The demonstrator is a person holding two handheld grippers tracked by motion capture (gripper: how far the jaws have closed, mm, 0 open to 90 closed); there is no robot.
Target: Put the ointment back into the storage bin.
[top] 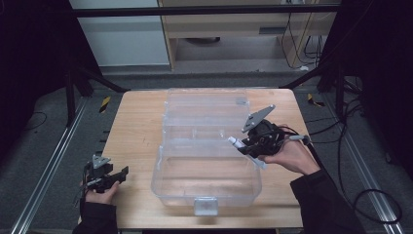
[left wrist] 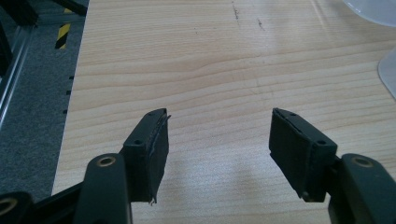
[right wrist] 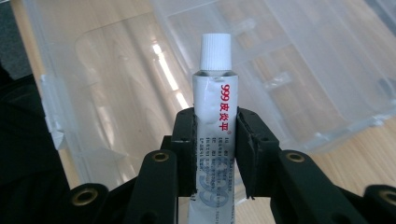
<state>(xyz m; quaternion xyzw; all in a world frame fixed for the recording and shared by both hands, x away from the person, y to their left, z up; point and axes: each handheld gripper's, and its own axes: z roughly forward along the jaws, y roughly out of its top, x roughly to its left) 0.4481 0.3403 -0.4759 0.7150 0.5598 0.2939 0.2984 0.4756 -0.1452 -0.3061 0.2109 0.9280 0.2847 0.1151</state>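
Note:
A clear plastic organizer box [top: 204, 161] lies open in the middle of the wooden table [top: 136, 126], its lid [top: 207, 105] folded back toward the far side. My right gripper [top: 246, 144] hovers at the box's right rim, shut on a small white ointment tube [right wrist: 215, 116] with a white ribbed cap and red print; the cap [top: 234, 141] points left over the box. In the right gripper view the tube stands between the jaws above the transparent box [right wrist: 303, 70]. My left gripper [left wrist: 217, 140] rests open at the table's near left corner [top: 109, 176], nothing between its fingers.
The box has a white latch [top: 205, 205] at its near edge. Bare wood [left wrist: 210, 60] lies ahead of the left gripper, with the box's edge [left wrist: 387, 74] at the far right of that view. Metal rails [top: 48, 161] and cables [top: 375, 195] run along the floor beside the table.

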